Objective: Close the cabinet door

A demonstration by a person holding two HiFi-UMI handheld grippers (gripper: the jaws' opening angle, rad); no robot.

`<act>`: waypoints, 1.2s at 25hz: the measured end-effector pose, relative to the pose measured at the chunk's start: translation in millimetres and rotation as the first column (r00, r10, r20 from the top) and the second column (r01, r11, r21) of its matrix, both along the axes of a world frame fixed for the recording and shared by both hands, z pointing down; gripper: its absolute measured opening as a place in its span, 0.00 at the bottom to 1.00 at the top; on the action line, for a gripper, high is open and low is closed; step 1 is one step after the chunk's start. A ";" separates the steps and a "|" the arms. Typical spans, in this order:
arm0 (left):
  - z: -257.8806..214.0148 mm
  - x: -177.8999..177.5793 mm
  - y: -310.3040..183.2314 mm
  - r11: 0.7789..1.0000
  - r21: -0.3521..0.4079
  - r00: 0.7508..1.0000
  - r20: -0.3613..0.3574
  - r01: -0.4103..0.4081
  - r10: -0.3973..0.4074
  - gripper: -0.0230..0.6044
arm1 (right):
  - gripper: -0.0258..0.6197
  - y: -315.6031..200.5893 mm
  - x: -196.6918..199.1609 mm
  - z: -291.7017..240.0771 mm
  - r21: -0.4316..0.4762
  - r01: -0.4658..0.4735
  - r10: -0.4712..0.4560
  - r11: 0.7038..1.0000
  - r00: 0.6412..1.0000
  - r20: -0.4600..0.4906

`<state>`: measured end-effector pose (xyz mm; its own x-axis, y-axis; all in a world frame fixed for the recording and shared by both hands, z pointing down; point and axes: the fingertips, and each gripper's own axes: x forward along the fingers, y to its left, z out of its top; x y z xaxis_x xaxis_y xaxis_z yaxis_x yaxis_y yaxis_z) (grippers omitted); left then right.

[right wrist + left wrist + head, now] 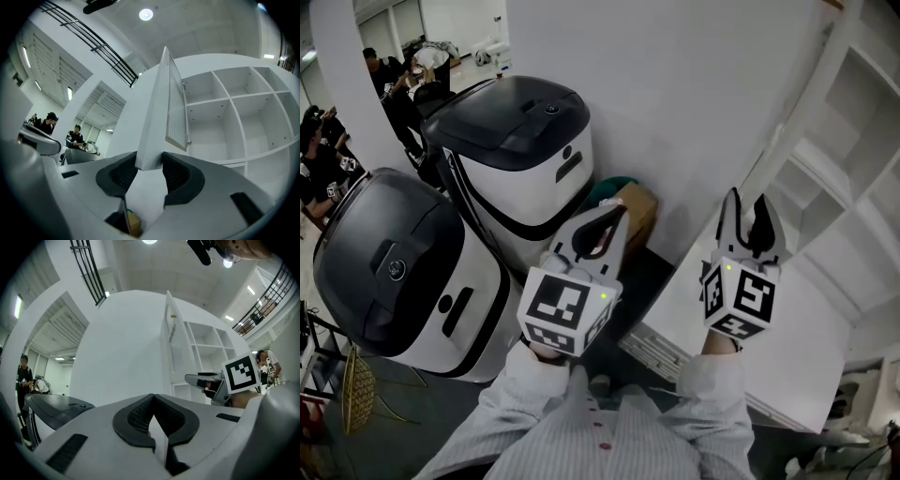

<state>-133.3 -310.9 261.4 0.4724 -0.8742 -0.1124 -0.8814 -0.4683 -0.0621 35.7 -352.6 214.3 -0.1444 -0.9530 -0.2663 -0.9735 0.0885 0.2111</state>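
Cabinet door point(157, 112) between right gripper point(149, 165) jaws

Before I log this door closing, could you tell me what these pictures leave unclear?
Tan item: right gripper view, mostly under the right hand-held gripper, unidentifiable.
Cardboard box: head view, partly behind the left hand-held gripper.
Cabinet: head view, cut off by the right edge.
Person: left gripper view, too small.

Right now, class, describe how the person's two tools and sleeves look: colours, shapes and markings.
The left tool and right tool have pale grey bodies and black, ribbed inner faces that taper to tips. Each carries a white cube printed with black square markers and a small green light. The sleeves are light, finely striped shirt cloth.
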 end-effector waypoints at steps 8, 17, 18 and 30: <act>6.8 14.1 -0.3 0.999 -0.001 0.999 -0.003 -0.054 0.054 0.05 | 0.27 8.0 7.3 2.3 0.006 -0.025 0.025 1.000 1.000 -0.014; 10.2 70.6 -6.7 0.976 -0.004 0.976 -0.012 -0.216 0.216 0.05 | 0.21 26.0 42.4 5.3 -0.014 -0.077 0.076 0.997 0.997 -0.008; 10.7 78.4 -7.7 0.973 -0.007 0.972 -0.012 -0.233 0.233 0.05 | 0.20 26.8 47.9 5.0 -0.016 -0.081 0.081 0.997 0.997 -0.005; 14.3 154.2 -22.7 0.946 -0.025 0.946 -0.020 -0.323 0.323 0.05 | 0.17 36.3 104.4 5.2 -0.038 -0.023 0.024 0.999 0.999 0.042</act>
